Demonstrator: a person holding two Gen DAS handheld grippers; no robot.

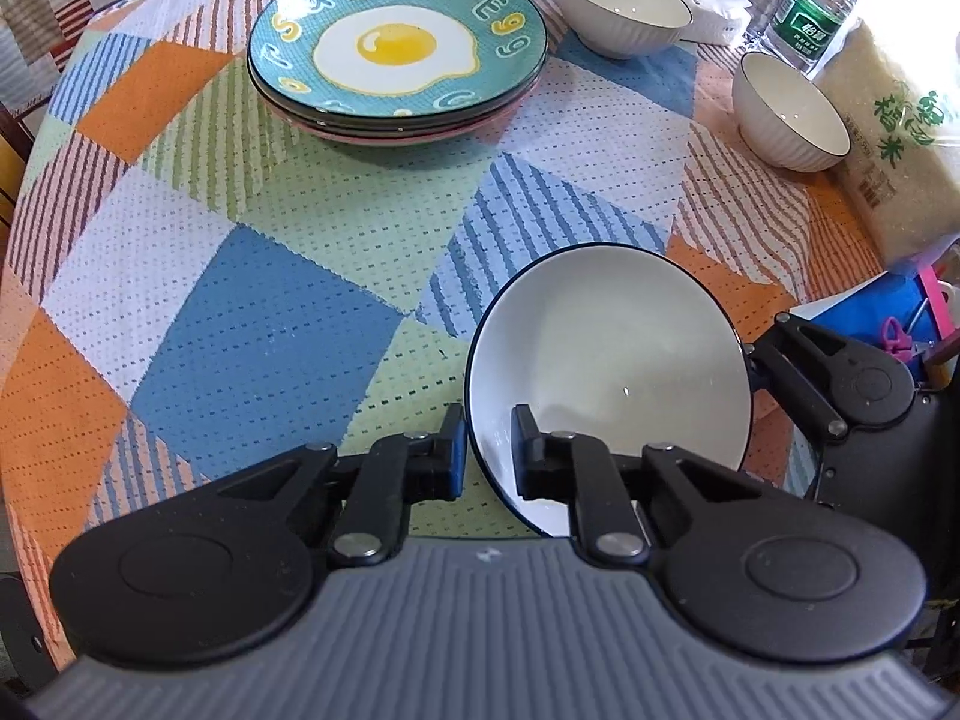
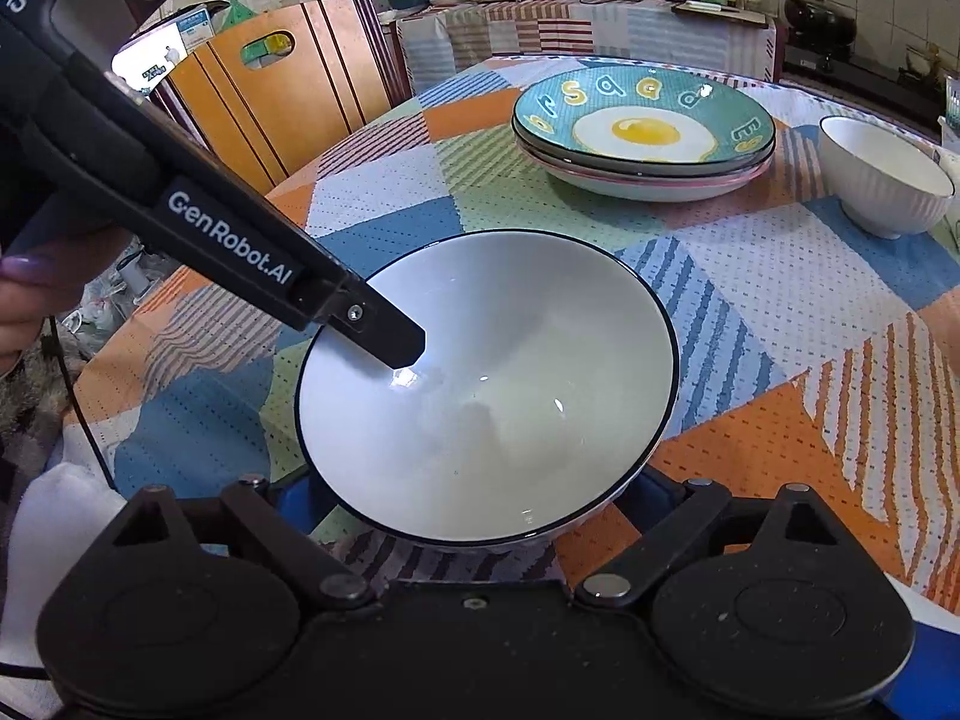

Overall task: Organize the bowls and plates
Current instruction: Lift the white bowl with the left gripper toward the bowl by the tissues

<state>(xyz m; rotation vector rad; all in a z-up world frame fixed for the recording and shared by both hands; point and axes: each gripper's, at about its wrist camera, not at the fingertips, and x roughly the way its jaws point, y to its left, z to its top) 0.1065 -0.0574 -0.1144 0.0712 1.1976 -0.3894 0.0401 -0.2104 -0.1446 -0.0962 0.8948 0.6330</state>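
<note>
**White bowl held at its rim by both grippers**

White and glazed with a thin dark rim line, the bowl (image 1: 606, 372) sits in the lower right of the left wrist view, tilted toward the camera over the patchwork tablecloth (image 1: 252, 276). The left gripper (image 1: 489, 450) pinches its near rim: one finger lies outside the wall, the other inside, the jaws narrow on the ceramic. At the right edge the right gripper (image 1: 756, 360) meets the bowl's far side. In the upper middle stands a stack of plates (image 1: 396, 54), the top one teal with a fried-egg picture. Two more ribbed white bowls (image 1: 624, 6) (image 1: 789, 111) stand at upper right, near water bottles (image 1: 810, 6) and a rice bag (image 1: 900, 144).

In the right wrist view the same bowl (image 2: 492, 396) fills the centre. The right gripper (image 2: 474, 498) is spread wide around the bowl's underside, its blue pads against the outer wall on both sides. The left gripper (image 2: 396, 342) reaches in from the upper left, one finger inside the bowl. The plate stack (image 2: 642, 138) is upper right, one ribbed bowl (image 2: 882, 180) beside it, a wooden chair (image 2: 270, 96) at upper left.
</note>
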